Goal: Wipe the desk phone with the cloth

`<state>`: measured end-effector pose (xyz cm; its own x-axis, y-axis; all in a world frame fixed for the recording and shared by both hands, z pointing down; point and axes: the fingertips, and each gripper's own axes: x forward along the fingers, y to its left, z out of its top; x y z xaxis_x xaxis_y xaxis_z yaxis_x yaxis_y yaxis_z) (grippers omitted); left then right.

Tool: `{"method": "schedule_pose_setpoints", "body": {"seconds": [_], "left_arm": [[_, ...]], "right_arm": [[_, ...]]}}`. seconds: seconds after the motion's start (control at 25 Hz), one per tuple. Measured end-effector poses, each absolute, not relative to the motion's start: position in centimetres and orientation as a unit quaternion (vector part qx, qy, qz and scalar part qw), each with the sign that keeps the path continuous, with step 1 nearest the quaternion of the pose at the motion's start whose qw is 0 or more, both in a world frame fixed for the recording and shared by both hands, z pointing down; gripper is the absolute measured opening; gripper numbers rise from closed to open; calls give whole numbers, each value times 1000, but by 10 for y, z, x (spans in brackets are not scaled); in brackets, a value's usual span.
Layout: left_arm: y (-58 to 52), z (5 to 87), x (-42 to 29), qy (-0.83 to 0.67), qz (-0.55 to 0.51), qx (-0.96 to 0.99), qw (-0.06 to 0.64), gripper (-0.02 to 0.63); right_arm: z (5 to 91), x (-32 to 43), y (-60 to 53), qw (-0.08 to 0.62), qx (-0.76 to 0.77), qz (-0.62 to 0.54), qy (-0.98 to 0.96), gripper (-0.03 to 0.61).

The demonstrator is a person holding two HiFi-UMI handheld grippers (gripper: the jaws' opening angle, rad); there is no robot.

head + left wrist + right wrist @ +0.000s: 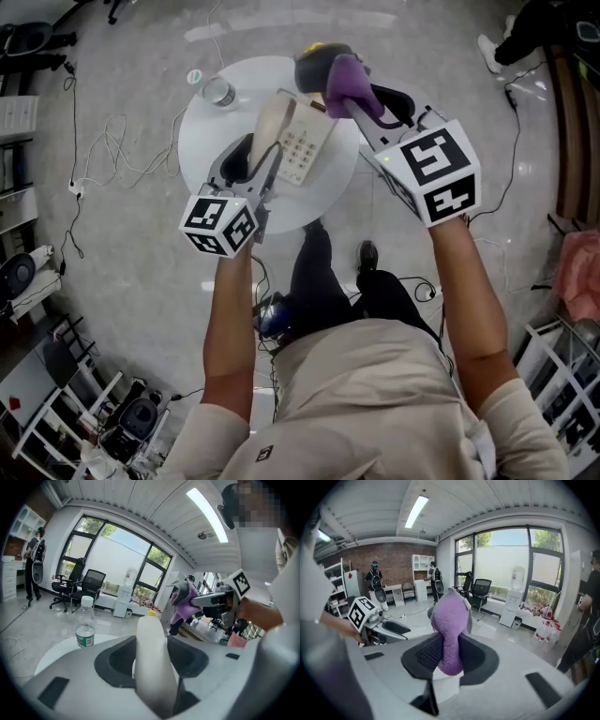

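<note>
The desk phone's cream base (306,142) with its keypad lies on a round white table (211,131). My left gripper (261,161) is shut on the cream handset (273,114), lifted off the base; in the left gripper view the handset (151,663) stands upright between the jaws. My right gripper (362,99) is shut on a bunched purple cloth (349,79) and hovers over the far right side of the phone. The cloth (450,627) fills the space between the right jaws. From the left gripper view the cloth (183,601) hangs off to the right.
A clear water bottle (220,92) stands at the table's far left edge. A dark object with a yellow top (317,56) sits behind the phone. Cables (112,150) trail on the floor left of the table. Office chairs (82,590) and a water dispenser (512,603) stand by the windows.
</note>
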<state>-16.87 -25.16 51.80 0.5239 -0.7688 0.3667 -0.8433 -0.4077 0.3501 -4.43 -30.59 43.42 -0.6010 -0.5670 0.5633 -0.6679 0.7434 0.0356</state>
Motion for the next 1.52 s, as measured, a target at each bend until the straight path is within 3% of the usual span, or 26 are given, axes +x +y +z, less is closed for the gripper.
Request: {"method": "schedule_pose_setpoints", "body": {"seconds": [0.32,1.52], "left_arm": [[-271,561,-179,-494,139,828,225,201],[-299,665,-171,-475,268,822,166,202]], "right_arm": [[433,-17,-292,213,375,128,-893,83],[473,45,-239,249,400,183,-863,83]]}}
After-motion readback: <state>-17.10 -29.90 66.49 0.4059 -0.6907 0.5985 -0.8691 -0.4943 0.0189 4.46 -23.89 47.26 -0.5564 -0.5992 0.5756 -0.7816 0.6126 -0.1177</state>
